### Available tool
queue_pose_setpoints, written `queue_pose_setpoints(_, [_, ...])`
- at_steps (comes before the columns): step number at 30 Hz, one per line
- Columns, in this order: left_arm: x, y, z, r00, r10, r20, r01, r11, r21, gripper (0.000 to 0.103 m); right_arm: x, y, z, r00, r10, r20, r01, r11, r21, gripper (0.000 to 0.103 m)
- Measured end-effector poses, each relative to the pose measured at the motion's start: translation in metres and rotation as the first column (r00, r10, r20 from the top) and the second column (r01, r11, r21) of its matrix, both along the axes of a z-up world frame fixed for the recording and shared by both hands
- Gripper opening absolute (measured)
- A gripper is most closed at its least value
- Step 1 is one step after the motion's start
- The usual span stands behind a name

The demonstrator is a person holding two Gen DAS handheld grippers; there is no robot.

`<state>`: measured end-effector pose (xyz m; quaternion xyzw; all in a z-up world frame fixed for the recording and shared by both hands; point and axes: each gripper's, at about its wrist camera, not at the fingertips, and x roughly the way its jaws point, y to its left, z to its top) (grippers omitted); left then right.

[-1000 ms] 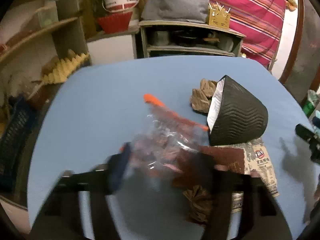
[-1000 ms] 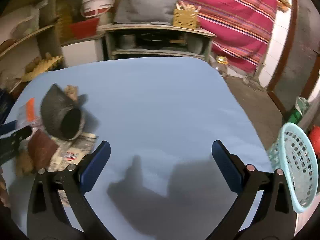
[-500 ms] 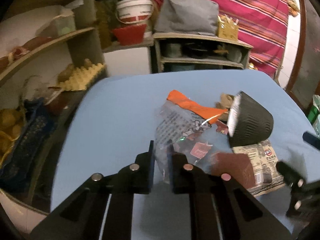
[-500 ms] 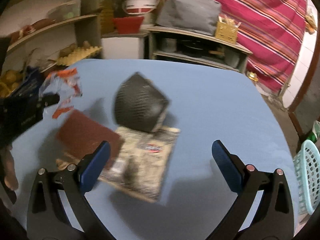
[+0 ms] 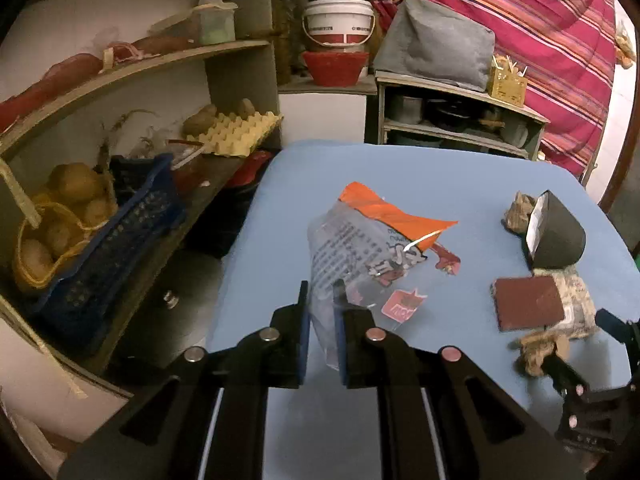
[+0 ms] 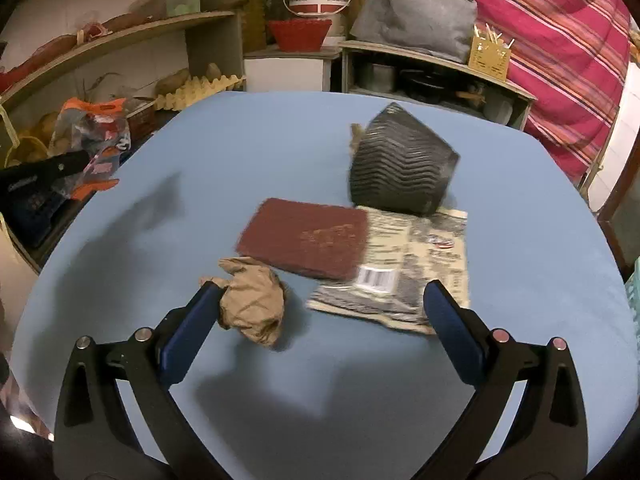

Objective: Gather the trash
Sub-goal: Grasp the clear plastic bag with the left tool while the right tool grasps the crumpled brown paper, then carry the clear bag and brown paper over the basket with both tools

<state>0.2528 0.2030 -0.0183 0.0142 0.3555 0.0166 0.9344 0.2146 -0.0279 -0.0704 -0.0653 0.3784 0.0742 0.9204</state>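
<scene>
My left gripper (image 5: 321, 300) is shut on a clear plastic bag with an orange top (image 5: 372, 248) and holds it above the blue table's left side; the bag also shows in the right wrist view (image 6: 94, 136). My right gripper (image 6: 320, 304) is open and empty, low over the table. A crumpled brown paper ball (image 6: 252, 304) lies by its left finger. A maroon pad (image 6: 306, 236), a printed paper packet (image 6: 416, 264) and a black ribbed pot on its side (image 6: 400, 168) lie ahead of it.
The blue table (image 6: 256, 148) fills the middle. Shelves with potatoes, an egg tray (image 5: 236, 130) and a blue crate (image 5: 108, 236) stand at the left. A low shelf unit (image 5: 452, 120) stands behind. A second brown paper ball (image 5: 518, 212) lies behind the pot.
My left gripper closed on the bag and lifted it away to the left. My right gripper swung left and came down over the paper ball and pad.
</scene>
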Motion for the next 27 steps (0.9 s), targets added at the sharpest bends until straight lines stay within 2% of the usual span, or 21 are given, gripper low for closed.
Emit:
queue_pose_setpoints(4, [-0.011,0.011,0.005,1.0,0.005,0.012,-0.005,1.0,-0.003,0.012,0.001,0.014,0.002,1.0,0.024,-0.006,-0.024,1.0,-0.008,0.079])
queue_pose_setpoints(6, [-0.015,0.015,0.006,1.0,0.01,0.016,-0.01,1.0,-0.013,0.012,0.002,0.02,0.002,0.999,0.043,-0.024,-0.043,0.999,0.002,0.067])
queue_pose_setpoints(8, [-0.018,0.018,0.005,1.0,0.015,0.018,-0.015,1.0,-0.017,0.012,0.003,0.025,0.0,0.997,0.062,-0.048,-0.062,0.998,0.006,0.06])
queue_pose_setpoints(9, [-0.019,0.02,0.005,1.0,0.019,0.015,-0.019,1.0,-0.018,0.012,0.003,0.028,-0.002,0.996,0.074,-0.059,-0.073,0.997,0.005,0.051])
queue_pose_setpoints(11, [-0.019,0.022,0.004,1.0,0.025,0.012,-0.024,0.999,-0.021,0.012,0.004,0.033,-0.005,0.993,0.091,-0.081,-0.091,0.996,0.003,0.043])
queue_pose_setpoints(16, [-0.021,0.019,0.005,0.999,0.03,0.015,-0.03,0.999,-0.013,0.012,0.002,0.026,-0.001,0.994,0.099,-0.041,-0.1,0.995,-0.017,0.042])
queue_pose_setpoints(20, [-0.023,0.005,0.006,1.0,0.012,0.024,-0.012,1.0,0.007,0.012,0.006,-0.004,0.017,0.997,0.073,-0.007,-0.073,0.997,-0.028,0.042])
queue_pose_setpoints(27, [-0.019,-0.036,0.011,0.998,-0.049,0.031,0.049,0.999,0.007,0.012,0.015,-0.104,0.044,0.997,-0.05,0.054,0.055,0.995,-0.083,0.042])
